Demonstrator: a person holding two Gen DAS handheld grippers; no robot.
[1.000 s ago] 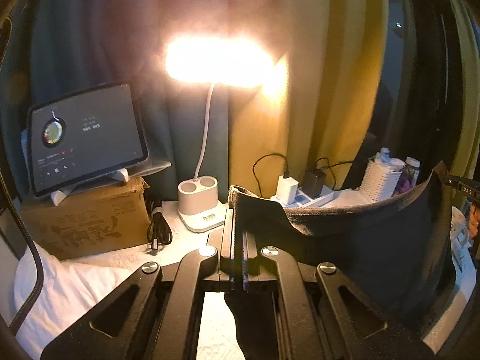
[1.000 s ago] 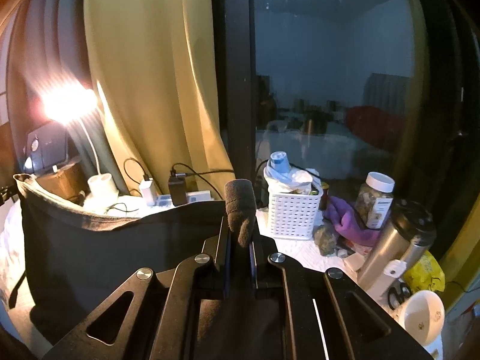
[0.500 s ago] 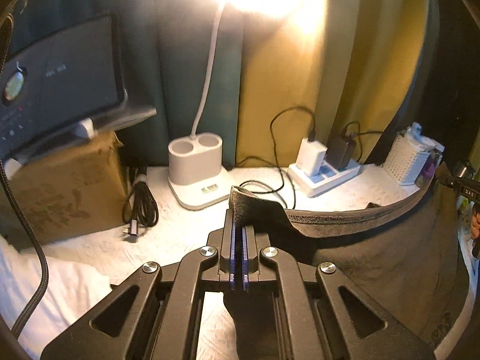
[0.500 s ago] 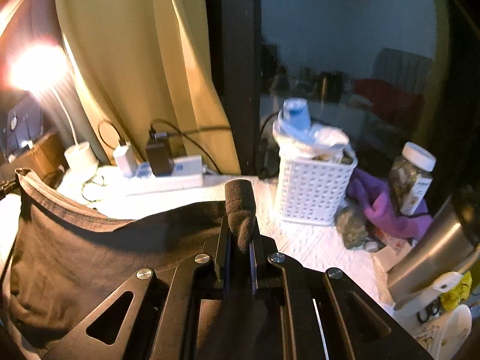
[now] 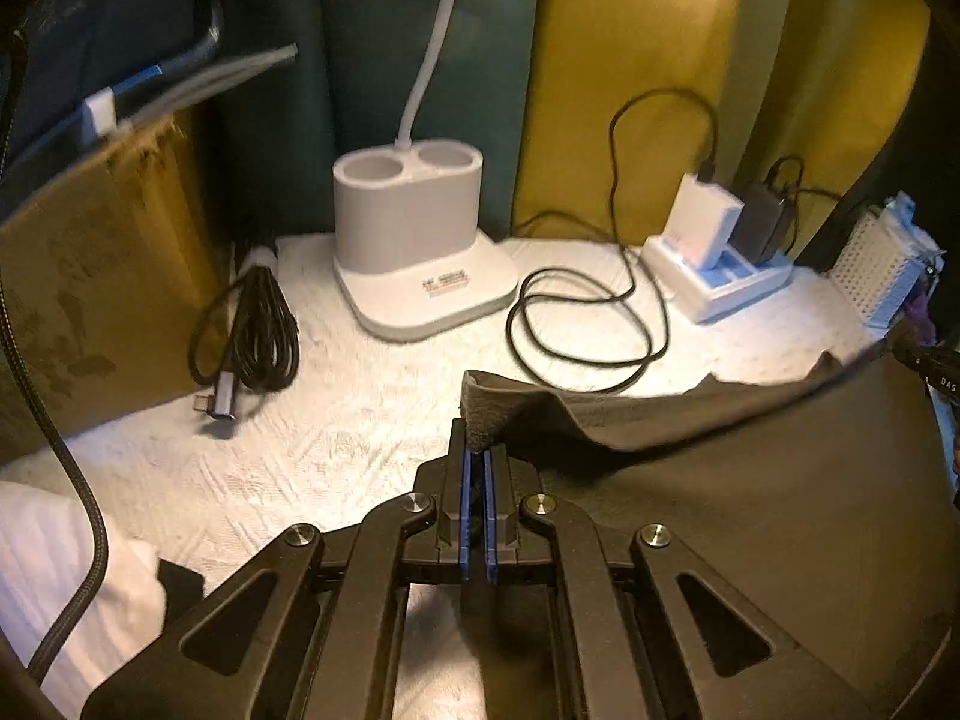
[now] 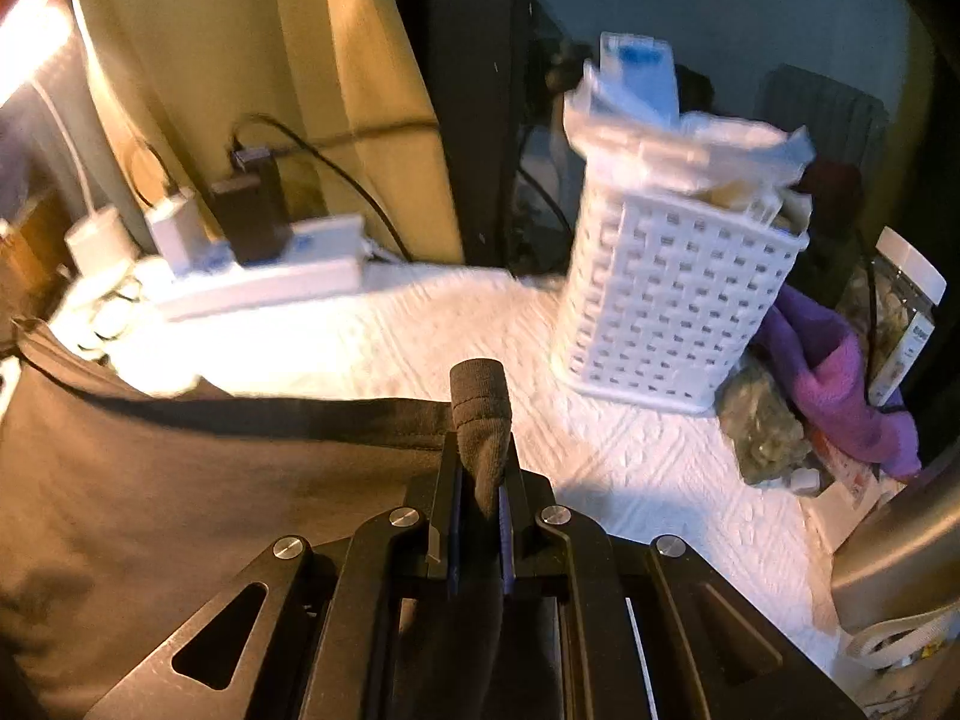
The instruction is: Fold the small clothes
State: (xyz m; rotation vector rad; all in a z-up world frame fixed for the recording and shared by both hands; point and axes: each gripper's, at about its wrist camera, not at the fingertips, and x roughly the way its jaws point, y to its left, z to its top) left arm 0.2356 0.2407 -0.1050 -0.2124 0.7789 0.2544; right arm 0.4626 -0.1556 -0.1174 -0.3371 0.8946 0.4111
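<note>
Dark garment point(image 5: 750, 510) hangs stretched between the left claw point(image 5: 475, 468) and right claw point(image 6: 480, 480), each clamped on a corner, low over the white worktop point(image 5: 372, 420); it could snag the looped charger cable point(image 5: 576, 324) nearby.

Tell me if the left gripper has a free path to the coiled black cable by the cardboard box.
Probably not yet. The left gripper is shut on the dark garment. The white cloth between it and the coiled black cable looks bare, so the path seems free once the garment is let go.
</note>
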